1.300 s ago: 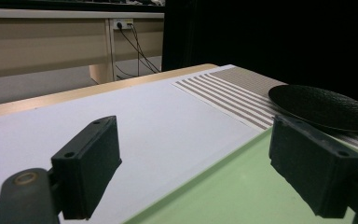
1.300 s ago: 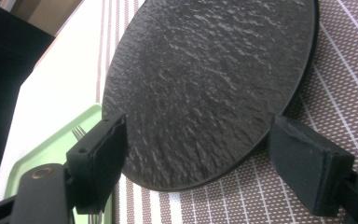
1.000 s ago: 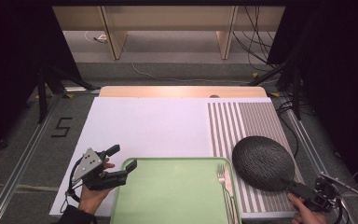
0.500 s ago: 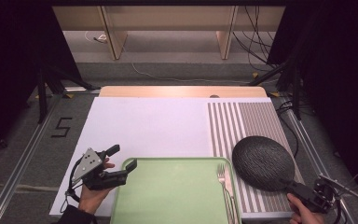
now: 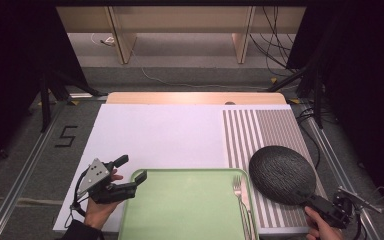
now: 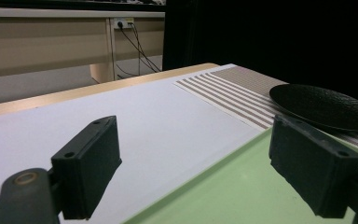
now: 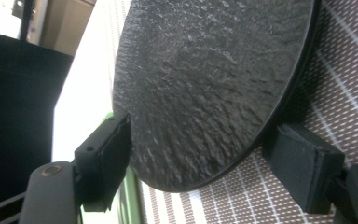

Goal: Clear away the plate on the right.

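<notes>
While the right hand-held gripper (image 5: 316, 203) straddles the plate (image 5: 282, 174) rim, jaws wide, a square, deep bite before closing would serve best

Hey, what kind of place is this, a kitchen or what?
Probably a lab recording bench, not a kitchen: black curtains around the table, loose cables behind it, and a taped number on the floor.

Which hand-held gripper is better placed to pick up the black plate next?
Right. The right hand-held gripper already has its open jaws either side of the black plate rim on the striped mat. The left hand-held gripper sits at the green tray far corner, across from the plate.
</notes>
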